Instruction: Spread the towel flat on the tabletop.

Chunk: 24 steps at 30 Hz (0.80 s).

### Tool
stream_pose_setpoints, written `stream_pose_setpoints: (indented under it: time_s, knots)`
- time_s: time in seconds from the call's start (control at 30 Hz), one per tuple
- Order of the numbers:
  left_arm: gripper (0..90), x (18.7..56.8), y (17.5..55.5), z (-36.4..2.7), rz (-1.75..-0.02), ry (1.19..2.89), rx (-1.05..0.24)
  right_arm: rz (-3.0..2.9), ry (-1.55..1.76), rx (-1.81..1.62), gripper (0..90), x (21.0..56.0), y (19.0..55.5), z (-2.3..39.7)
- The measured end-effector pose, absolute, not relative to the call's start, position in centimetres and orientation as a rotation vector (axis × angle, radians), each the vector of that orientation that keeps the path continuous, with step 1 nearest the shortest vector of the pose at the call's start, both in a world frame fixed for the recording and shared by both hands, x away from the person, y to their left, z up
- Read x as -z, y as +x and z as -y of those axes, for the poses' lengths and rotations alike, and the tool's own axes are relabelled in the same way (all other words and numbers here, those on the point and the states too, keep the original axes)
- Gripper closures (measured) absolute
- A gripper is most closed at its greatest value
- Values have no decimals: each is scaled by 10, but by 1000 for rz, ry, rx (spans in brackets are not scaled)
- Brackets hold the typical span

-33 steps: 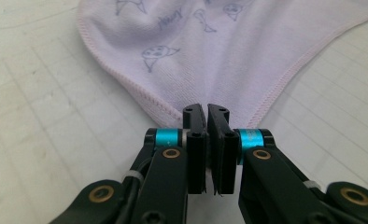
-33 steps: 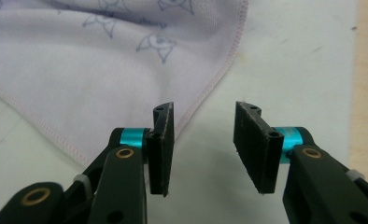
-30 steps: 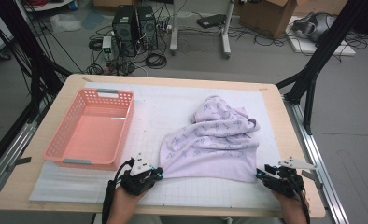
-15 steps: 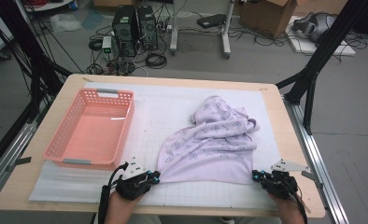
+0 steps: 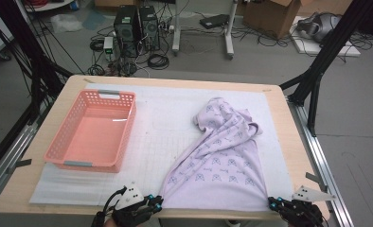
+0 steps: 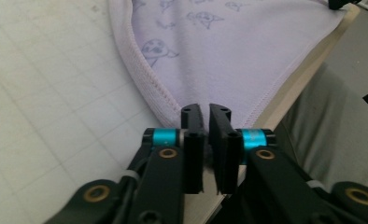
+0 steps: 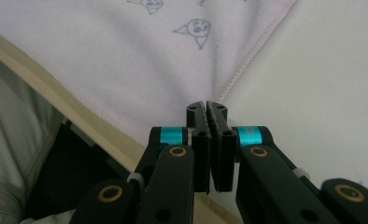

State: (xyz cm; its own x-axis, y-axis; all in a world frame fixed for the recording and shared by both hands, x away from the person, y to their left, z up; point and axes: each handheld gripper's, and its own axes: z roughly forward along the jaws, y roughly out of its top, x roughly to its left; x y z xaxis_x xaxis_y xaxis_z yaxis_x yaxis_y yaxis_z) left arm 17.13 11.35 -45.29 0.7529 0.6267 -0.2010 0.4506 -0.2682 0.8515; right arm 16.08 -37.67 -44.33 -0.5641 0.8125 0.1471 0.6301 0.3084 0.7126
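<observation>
Pinching lilac printed cloth, no legible writing.

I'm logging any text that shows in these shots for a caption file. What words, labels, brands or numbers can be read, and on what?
None can be read.
Lilac cloth: small printed figures, no letters.
Pink basket: no label.
Cardboard box on the floor: no legible marking.
Black computer towers: too small to read.

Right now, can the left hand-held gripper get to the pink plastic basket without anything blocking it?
Probably yes. The left hand-held gripper sits at the near corner of the lilac printed cloth, and only bare white mat lies between it and the pink plastic basket.
</observation>
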Motion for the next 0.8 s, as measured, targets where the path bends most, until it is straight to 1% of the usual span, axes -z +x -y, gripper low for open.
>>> stream_pose_setpoints:
  time_s: [0.03, 0.07, 0.1, 0.13, 0.17, 0.27, 0.37, 0.47, 0.53, 0.63, 0.77, 0.8]
  knots:
    - [599, 452, 175, -115, -842, 1895, -221, -2332, 1313, -1111, 868, 444, 161, 377]
    - [518, 451, 179, -116, -854, 1880, -231, -2323, 1308, -1123, 842, 443, 161, 377]
    - [484, 449, 183, -117, -860, 1868, -247, -2300, 1307, -1141, 773, 443, 162, 377]
    - [472, 447, 187, -119, -865, 1855, -264, -2274, 1322, -1156, 721, 441, 163, 378]
    - [450, 445, 192, -120, -875, 1840, -277, -2247, 1332, -1173, 712, 440, 164, 378]
    - [430, 439, 210, -119, -893, 1791, -270, -2176, 1346, -1174, 626, 436, 172, 377]
    - [414, 436, 232, -110, -874, 1806, -285, -2139, 1347, -1143, 599, 434, 183, 372]
    - [416, 436, 256, -97, -900, 1845, -278, -2145, 1346, -1101, 566, 436, 197, 366]
    - [416, 438, 270, -88, -931, 1870, -255, -2158, 1345, -1091, 559, 438, 205, 363]
    - [416, 442, 287, -75, -963, 1916, -255, -2189, 1317, -1040, 549, 440, 214, 358]
    - [433, 451, 297, -59, -991, 1956, -239, -2184, 1336, -1027, 532, 442, 224, 357]
    - [437, 452, 297, -55, -984, 1976, -256, -2181, 1339, -1030, 529, 443, 225, 357]
